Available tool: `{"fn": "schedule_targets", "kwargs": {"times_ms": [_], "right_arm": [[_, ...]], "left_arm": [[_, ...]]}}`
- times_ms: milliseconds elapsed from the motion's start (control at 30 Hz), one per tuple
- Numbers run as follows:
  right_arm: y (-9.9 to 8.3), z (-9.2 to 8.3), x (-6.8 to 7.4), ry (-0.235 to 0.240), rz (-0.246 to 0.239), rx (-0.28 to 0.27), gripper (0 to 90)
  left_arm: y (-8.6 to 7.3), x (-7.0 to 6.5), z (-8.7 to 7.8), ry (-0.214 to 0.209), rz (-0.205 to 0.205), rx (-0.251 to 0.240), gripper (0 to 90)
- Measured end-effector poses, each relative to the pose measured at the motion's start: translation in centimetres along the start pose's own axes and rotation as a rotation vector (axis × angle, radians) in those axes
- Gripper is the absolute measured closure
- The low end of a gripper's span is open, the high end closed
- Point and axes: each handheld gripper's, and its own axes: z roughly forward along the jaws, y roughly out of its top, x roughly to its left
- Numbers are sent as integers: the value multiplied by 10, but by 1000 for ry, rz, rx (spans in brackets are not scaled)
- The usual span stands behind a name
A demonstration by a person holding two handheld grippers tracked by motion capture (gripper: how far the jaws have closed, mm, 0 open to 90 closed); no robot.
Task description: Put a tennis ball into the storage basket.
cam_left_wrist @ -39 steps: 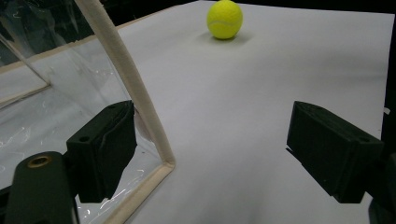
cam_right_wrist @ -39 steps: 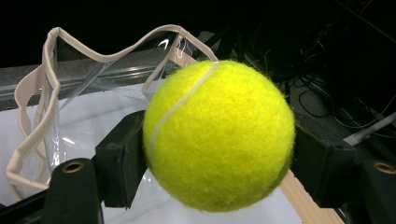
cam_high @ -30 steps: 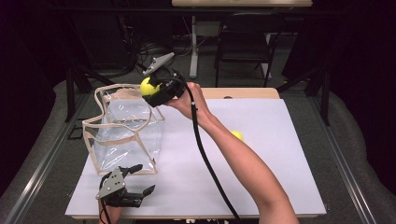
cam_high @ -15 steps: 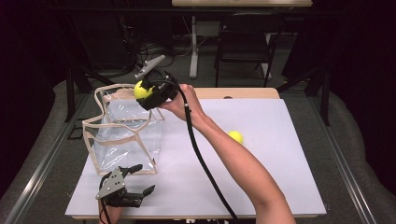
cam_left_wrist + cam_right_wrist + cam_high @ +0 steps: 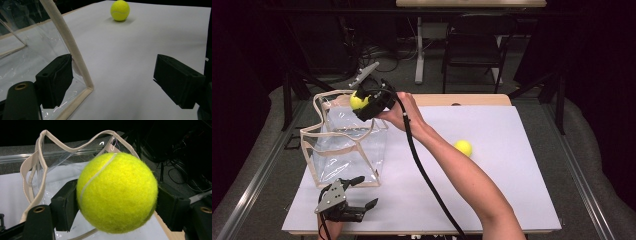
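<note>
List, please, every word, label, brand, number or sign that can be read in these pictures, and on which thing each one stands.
None can be read.
Held ball: white seam, no print on the visible side.
Ball on the table: no print visible.
Clear bag: plain beige trim, no label seen.
Both tongs: no markings seen.

Pretty dark room overall, black behind everything. The table has a white top with a wood strip along the far edge. Grey floor around it, a black chair behind, cables tangled on the floor, and a pale desk at the back.
</note>
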Motion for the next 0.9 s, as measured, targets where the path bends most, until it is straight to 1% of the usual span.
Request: {"fn": "schedule_targets", "kwargs": {"times_ms": [500, 900], "right_arm": [[5, 10, 8, 21, -16, 20, 261], [5, 21, 13, 49, -23, 61, 261]], "left_arm": [[0, 0, 0, 3, -2, 0, 158], [0, 0, 0, -1, -2, -4, 158]]}}
